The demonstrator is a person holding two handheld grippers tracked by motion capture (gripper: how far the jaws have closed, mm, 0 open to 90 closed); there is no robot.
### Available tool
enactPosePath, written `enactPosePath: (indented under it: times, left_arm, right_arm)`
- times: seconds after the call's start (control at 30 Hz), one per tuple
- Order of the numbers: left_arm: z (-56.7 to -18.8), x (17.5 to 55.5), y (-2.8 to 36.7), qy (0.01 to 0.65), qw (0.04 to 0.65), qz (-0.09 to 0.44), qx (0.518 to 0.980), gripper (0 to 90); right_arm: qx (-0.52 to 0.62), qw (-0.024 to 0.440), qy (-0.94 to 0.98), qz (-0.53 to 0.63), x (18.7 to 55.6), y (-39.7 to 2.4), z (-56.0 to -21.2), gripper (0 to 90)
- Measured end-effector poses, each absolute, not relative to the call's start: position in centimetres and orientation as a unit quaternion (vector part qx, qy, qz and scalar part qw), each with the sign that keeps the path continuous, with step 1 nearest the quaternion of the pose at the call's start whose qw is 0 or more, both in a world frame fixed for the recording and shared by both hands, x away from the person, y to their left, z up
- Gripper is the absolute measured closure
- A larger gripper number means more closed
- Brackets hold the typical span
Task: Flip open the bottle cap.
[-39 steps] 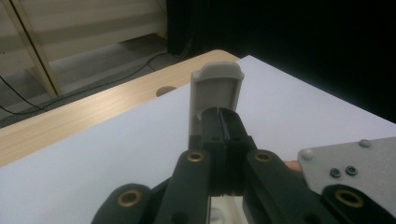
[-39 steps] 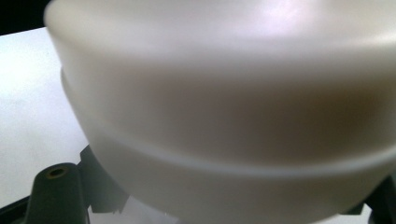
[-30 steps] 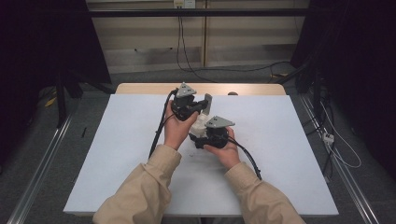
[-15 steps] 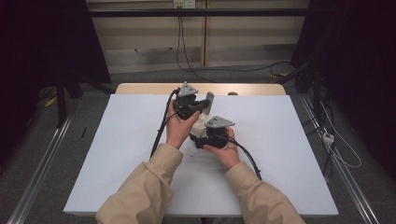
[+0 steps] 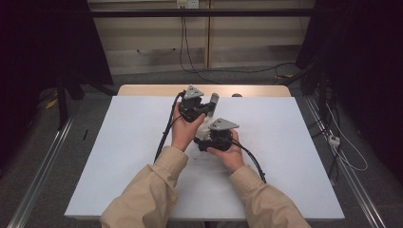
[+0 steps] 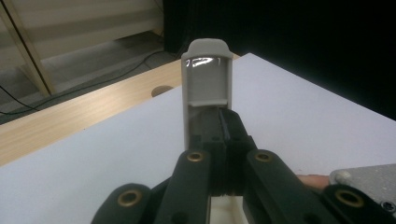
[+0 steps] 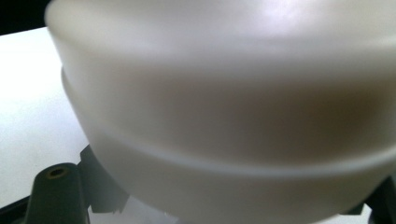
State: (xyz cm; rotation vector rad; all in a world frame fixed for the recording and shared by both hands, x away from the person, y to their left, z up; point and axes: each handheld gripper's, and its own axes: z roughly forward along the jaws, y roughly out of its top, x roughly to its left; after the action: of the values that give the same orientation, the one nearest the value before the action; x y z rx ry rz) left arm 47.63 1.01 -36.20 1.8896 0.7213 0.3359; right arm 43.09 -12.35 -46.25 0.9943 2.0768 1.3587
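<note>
Two grippers are held close together above the middle of the white table [image 5: 119, 156], a little nearer its far edge than its near one. The left gripper [image 5: 205, 105] is seen in the high view nearer the far edge, gripped by the left hand [image 5: 183, 130], with its cable trailing back toward the near left. Its black jaws are shown in the left gripper view brought tightly together on a pale grey flat part [image 6: 207, 74], which rises upright from between them and ends in a rounded top with a glossy recess just below it. In the high view the same part is seen as a short grey strip standing out beyond that gripper toward the far edge. The right gripper [image 5: 205, 140] is held just beside and nearer the near edge, in the right hand [image 5: 228, 154], with its grey three-cornered plate on top. A white rounded container [image 7: 224, 107], blurred by closeness, is seen in the right gripper view lying between the jaws, which are drawn narrow on it; its wall bears a shallow ridge running across. Beyond the far edge of the white surface a strip of bare wood [image 6: 70, 112] with a round hole is visible.
</note>
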Motion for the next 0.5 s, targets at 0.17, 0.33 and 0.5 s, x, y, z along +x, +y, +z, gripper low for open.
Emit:
enactPosePath:
  times: [0.17,0.33,0.5]
  left_arm:
    - [-36.22,47.73,0.89,0.301,0.519,0.141,0.788,90.0]
    - [-36.30,47.76,0.86,0.299,0.515,0.142,0.791,90.0]
    - [-36.50,47.85,0.81,0.301,0.512,0.142,0.792,90.0]
  right_arm:
    - [0.363,0.231,0.755,0.495,43.13,-12.40,-46.26,18.5]
    - [0.364,0.231,0.754,0.495,43.14,-12.43,-46.26,18.5]
    - [0.364,0.232,0.754,0.495,43.13,-12.42,-46.26,18.4]
